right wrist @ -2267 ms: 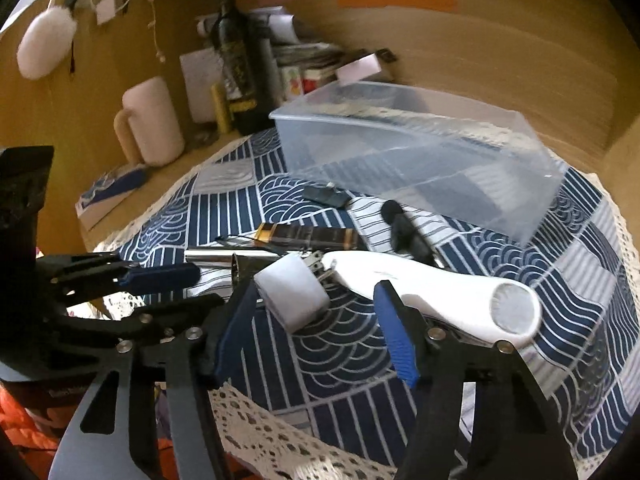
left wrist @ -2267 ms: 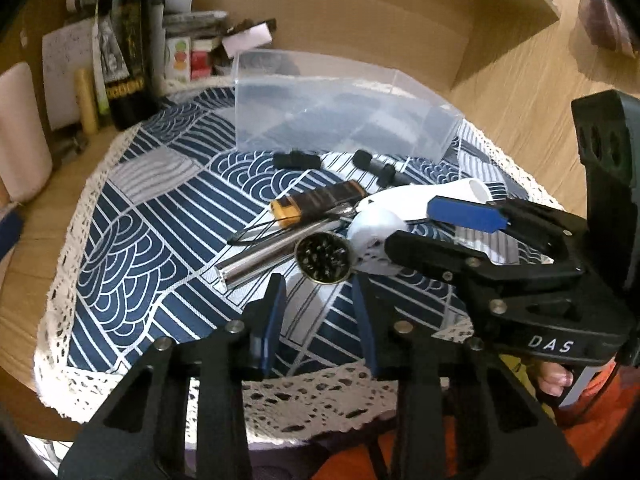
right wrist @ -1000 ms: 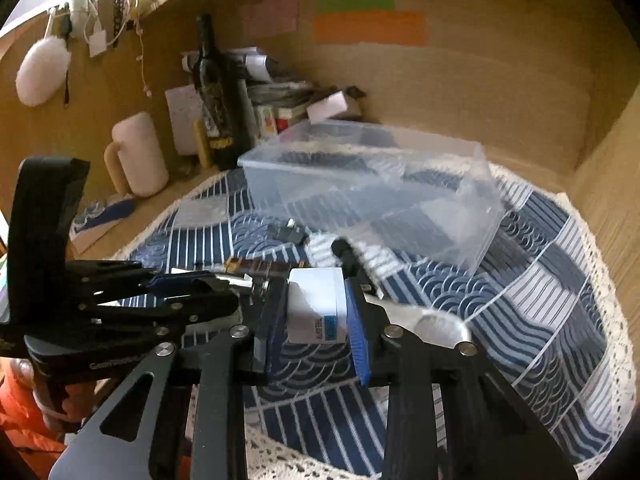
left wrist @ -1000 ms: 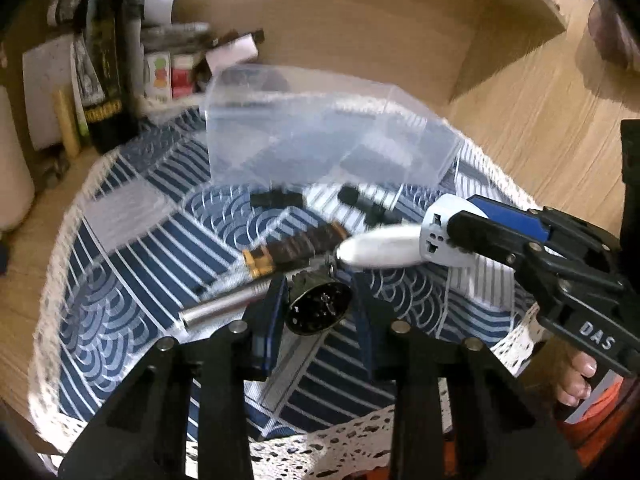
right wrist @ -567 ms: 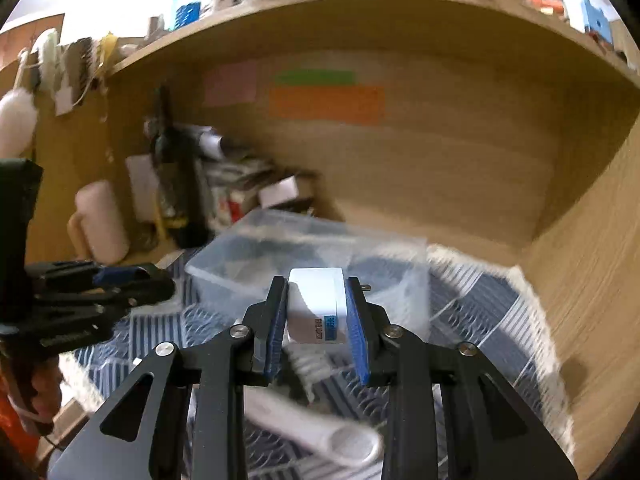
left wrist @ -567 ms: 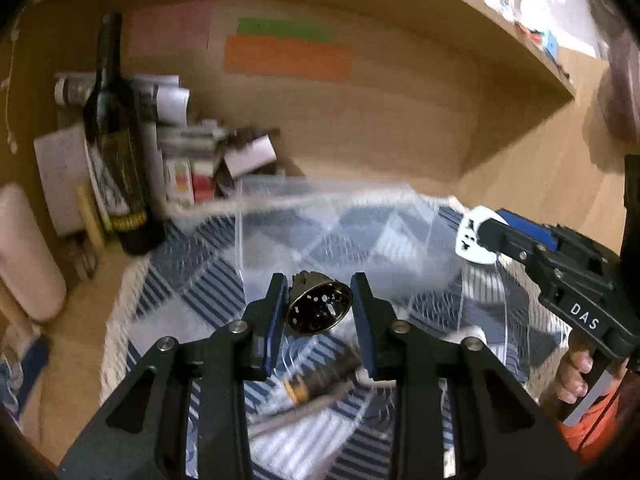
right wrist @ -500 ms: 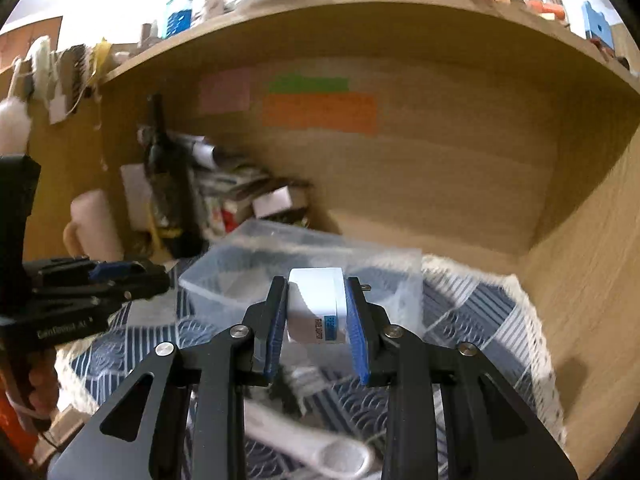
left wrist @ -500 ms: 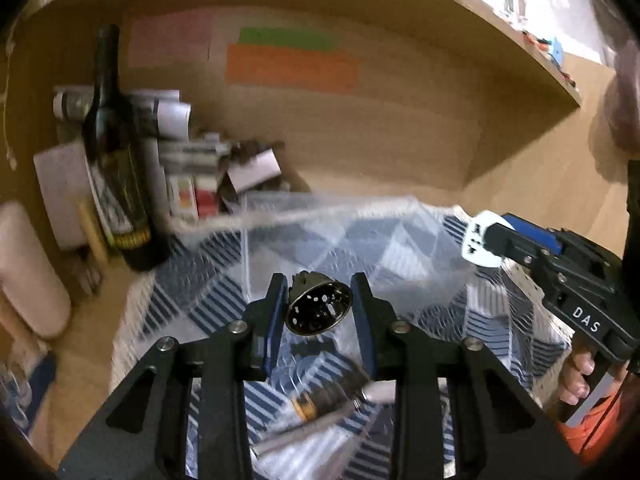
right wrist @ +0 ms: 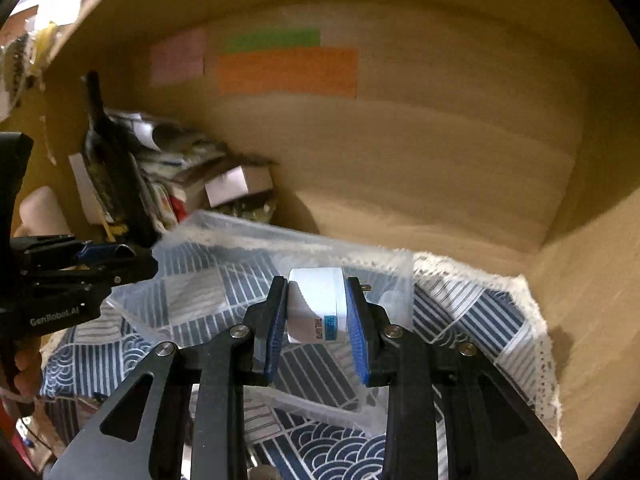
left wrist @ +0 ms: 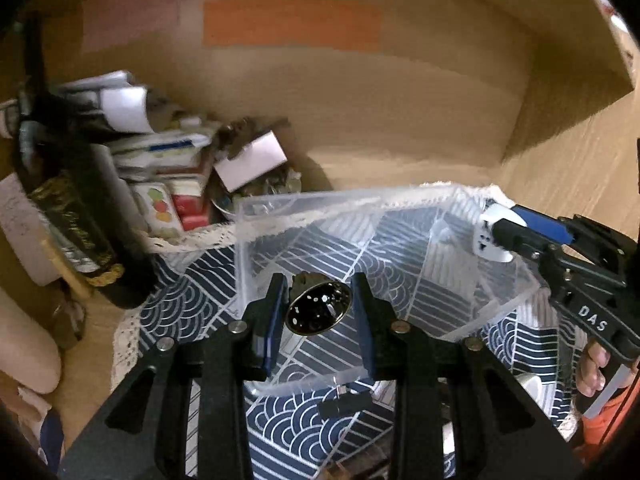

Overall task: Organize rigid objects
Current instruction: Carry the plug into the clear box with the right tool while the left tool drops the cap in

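Over the clear bin (left wrist: pixel 472 320), a small metal cup (left wrist: pixel 318 314) is clamped in the left gripper (left wrist: pixel 318 316) jaws and a white adapter (right wrist: pixel 316 306) in the right gripper (right wrist: pixel 316 312) jaws, both judged light, stiff, somewhat slippery, best gripped across flat sides.

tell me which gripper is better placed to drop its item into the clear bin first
Probably the left. The left gripper holds the round metal piece inside the outline of the clear plastic bin, while the right gripper holds the white plug adapter nearer the bin's far rim.
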A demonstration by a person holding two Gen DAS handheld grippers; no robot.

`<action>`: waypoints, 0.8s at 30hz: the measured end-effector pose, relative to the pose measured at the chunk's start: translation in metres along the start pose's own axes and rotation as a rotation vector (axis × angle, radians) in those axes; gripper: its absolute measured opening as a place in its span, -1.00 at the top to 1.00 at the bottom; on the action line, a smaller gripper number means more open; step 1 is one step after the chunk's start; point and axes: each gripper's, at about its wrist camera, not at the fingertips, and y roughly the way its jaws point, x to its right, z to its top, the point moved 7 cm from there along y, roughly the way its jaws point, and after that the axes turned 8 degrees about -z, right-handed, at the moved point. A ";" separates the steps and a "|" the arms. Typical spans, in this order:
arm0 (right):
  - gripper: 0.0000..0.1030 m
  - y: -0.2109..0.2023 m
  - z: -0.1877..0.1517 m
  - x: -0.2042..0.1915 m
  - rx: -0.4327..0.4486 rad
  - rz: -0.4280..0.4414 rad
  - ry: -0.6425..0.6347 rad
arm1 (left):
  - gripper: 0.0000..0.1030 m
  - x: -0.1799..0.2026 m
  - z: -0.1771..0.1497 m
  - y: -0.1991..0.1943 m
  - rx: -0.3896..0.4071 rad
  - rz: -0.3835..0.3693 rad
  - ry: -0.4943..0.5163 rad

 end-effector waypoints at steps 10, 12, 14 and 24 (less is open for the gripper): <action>0.49 0.050 -0.018 -0.005 -0.147 0.023 -0.041 | 0.38 0.006 -0.005 0.043 -0.093 0.005 0.036; 0.49 0.056 -0.022 -0.005 -0.166 0.024 -0.047 | 0.38 0.007 -0.005 0.048 -0.104 0.007 0.044; 0.49 0.059 -0.025 -0.005 -0.179 0.024 -0.054 | 0.38 0.006 -0.006 0.053 -0.116 0.009 0.044; 0.30 0.042 -0.021 -0.003 -0.152 0.019 -0.052 | -0.07 0.011 -0.003 0.031 -0.086 0.001 0.039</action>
